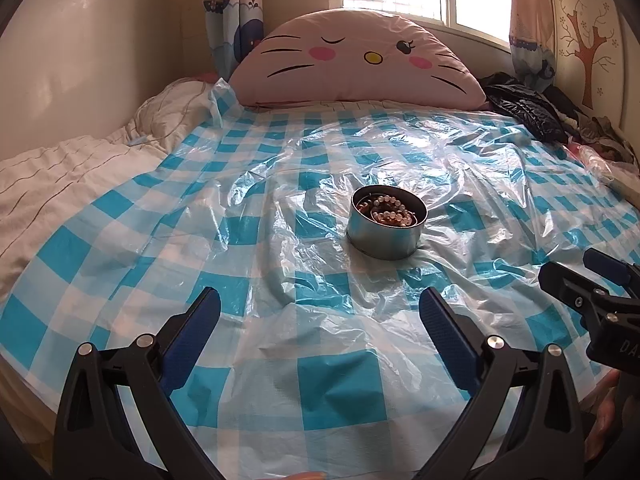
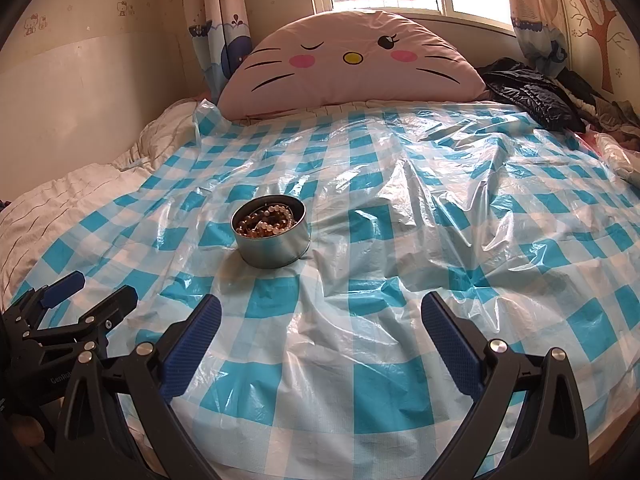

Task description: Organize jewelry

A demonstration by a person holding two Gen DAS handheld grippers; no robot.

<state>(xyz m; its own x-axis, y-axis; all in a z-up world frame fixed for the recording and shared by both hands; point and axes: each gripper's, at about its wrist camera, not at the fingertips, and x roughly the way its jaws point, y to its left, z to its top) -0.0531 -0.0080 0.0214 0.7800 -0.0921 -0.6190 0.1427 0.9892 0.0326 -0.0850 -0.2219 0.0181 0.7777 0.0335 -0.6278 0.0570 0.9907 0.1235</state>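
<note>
A round metal tin (image 1: 384, 236) stands on the blue-and-white checked plastic sheet (image 1: 280, 184) on the bed. It holds beaded bracelets (image 1: 390, 210), pale and brown. My left gripper (image 1: 320, 304) is open and empty, a little short of the tin. The tin also shows in the right wrist view (image 2: 272, 246), ahead and to the left, with the bracelets (image 2: 268, 220) inside. My right gripper (image 2: 321, 308) is open and empty above the sheet (image 2: 400, 240). The right gripper shows at the right edge of the left wrist view (image 1: 576, 270), and the left gripper at the left of the right wrist view (image 2: 100, 284).
A large pink cat-face pillow (image 1: 360, 60) leans at the head of the bed under the window. A white quilt (image 1: 72, 176) lies bunched along the left. Dark clothes (image 1: 532, 108) are piled at the far right corner.
</note>
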